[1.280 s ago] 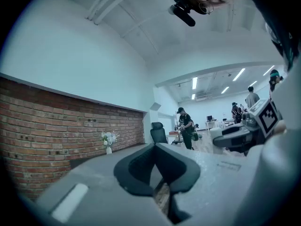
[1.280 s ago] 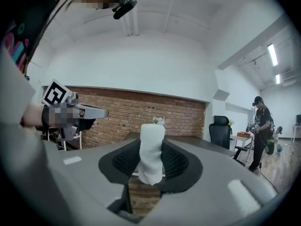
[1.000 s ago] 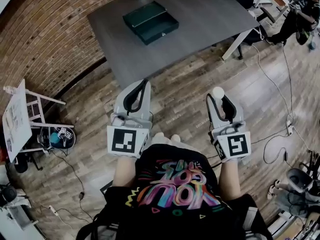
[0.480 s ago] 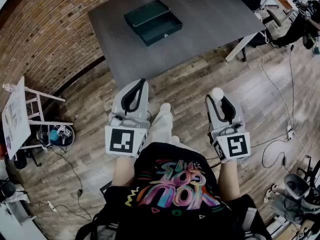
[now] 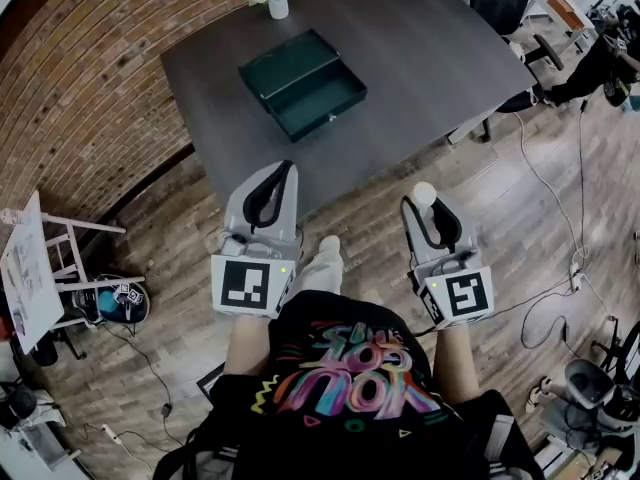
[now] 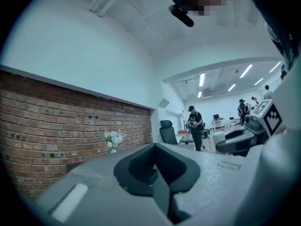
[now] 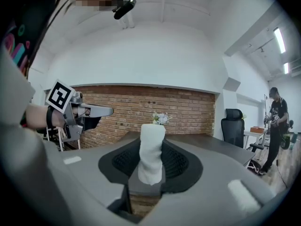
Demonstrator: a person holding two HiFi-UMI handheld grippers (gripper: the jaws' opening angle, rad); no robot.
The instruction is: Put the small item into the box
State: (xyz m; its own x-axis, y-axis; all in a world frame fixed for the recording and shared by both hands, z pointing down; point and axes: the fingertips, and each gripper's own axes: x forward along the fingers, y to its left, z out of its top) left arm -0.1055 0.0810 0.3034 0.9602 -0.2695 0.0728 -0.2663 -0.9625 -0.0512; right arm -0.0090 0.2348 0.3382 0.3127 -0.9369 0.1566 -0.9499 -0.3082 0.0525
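"What is my left claw doing?"
"It is shut on nothing. I think it is just a spare. The box sits open on the table, ready."
"And my right claw?"
"It pinches the small white item upright, well short of the box."

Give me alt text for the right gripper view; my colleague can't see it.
The right gripper grips a small white roll upright between its jaws. Beyond lie a dark table with white flowers before a brick wall; the left gripper shows at left.
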